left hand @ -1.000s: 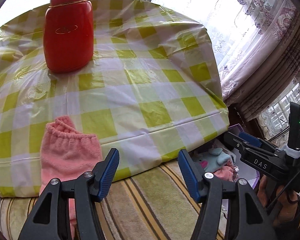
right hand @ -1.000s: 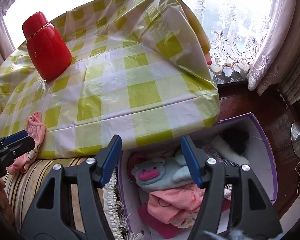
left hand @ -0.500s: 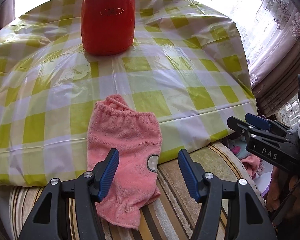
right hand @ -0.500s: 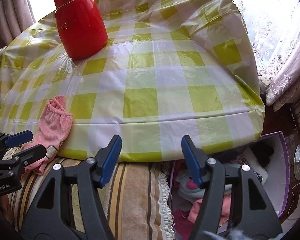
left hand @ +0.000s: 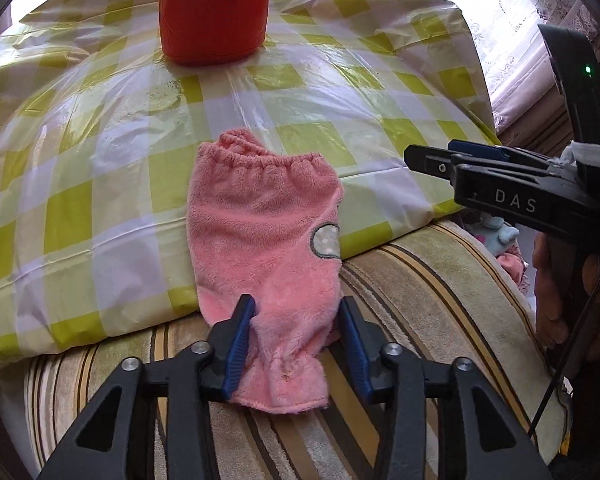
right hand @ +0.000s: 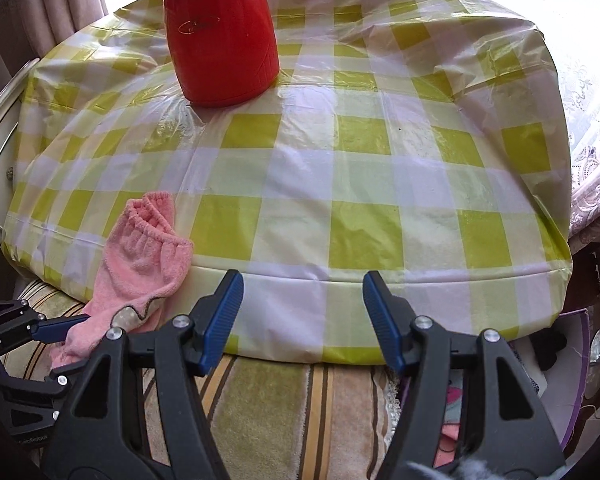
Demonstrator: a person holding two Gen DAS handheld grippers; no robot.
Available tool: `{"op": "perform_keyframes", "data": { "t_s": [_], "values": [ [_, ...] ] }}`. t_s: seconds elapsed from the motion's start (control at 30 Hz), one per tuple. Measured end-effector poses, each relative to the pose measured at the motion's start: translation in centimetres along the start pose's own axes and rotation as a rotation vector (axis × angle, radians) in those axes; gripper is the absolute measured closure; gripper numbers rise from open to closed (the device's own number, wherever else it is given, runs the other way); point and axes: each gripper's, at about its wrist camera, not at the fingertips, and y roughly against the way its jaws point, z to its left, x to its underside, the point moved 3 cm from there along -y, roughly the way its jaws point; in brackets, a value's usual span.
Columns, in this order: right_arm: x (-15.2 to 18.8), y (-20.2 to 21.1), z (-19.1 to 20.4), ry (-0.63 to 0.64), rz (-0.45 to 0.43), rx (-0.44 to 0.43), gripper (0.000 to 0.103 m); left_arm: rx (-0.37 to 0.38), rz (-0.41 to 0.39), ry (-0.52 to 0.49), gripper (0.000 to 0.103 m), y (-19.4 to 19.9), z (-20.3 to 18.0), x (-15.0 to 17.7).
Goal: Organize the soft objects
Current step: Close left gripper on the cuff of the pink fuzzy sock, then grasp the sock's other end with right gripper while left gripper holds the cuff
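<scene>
A pink fleece sleeve cover (left hand: 260, 240) with elastic cuffs lies half on the checked tablecloth (left hand: 100, 168) and half on the striped seat cushion (left hand: 420, 300). My left gripper (left hand: 296, 320) points down over its near end. Its jaws are closing with the pink fabric bunched between the blue pads, which touch it on both sides. In the right wrist view the same cover (right hand: 140, 268) shows at the left, with the left gripper (right hand: 40, 332) at its lower end. My right gripper (right hand: 303, 312) stands open and empty above the table's front edge.
A red jar (right hand: 224, 40) stands at the back of the table. A purple box (right hand: 576, 380) with soft toys and clothes sits at the right beside the cushion (right hand: 280, 400). A grey plush toy (left hand: 496, 232) peeks out there. Curtains hang behind.
My left gripper moved left and down onto the pink cover and narrowed its jaws around it. My right gripper swung left from over the box to the table's front edge, still open.
</scene>
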Motion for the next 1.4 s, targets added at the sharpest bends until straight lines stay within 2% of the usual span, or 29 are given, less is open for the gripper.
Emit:
{"op": "perform_keyframes", "data": {
  "t_s": [0.17, 0.43, 0.53, 0.6, 0.67, 0.83, 0.9, 1.13, 1.2, 1.27, 1.4],
  "values": [
    [-0.8, -0.1, 1.5, 0.03, -0.01, -0.024, 0.035, -0.065, -0.027, -0.024, 0.082, 1.0, 2.3, -0.1],
    [-1.6, -1.2, 4.9, 0.096, 0.011, -0.126, 0.032, -0.16, -0.105, 0.04, 0.082, 2.9, 7.5, -1.5],
    [-2.0, -1.9, 6.6, 0.124, 0.03, -0.195, 0.03, -0.202, -0.132, 0.07, 0.082, 3.1, 9.6, -2.4],
    [-2.2, -2.6, 7.6, 0.126, 0.054, -0.245, 0.029, -0.211, -0.144, 0.087, 0.082, 3.0, 10.6, -3.0],
    [-2.4, -3.3, 8.5, 0.133, 0.072, -0.258, 0.029, -0.212, -0.147, 0.115, 0.082, 2.8, 11.8, -3.4],
    [-3.0, -4.7, 11.5, 0.218, 0.088, -0.263, 0.029, -0.152, -0.152, 0.252, 0.081, 2.0, 14.9, -3.7],
    [-3.3, -5.2, 12.6, 0.25, 0.09, -0.27, 0.029, -0.121, -0.153, 0.308, 0.078, 1.6, 16.0, -3.7],
    [-4.9, -7.1, 15.1, 0.295, 0.098, -0.313, 0.028, 0.019, -0.178, 0.494, 0.049, 1.0, 19.3, -2.7],
    [-5.2, -7.8, 15.3, 0.295, 0.104, -0.31, 0.028, 0.081, -0.181, 0.54, 0.047, 0.9, 19.9, -2.2],
    [-5.3, -8.3, 15.5, 0.301, 0.103, -0.306, 0.028, 0.12, -0.176, 0.568, 0.043, 0.6, 20.1, -1.8],
    [-5.8, -8.8, 16.3, 0.33, 0.083, -0.31, 0.027, 0.109, -0.177, 0.551, 0.042, 0.5, 19.7, -1.6]
  ]
}}
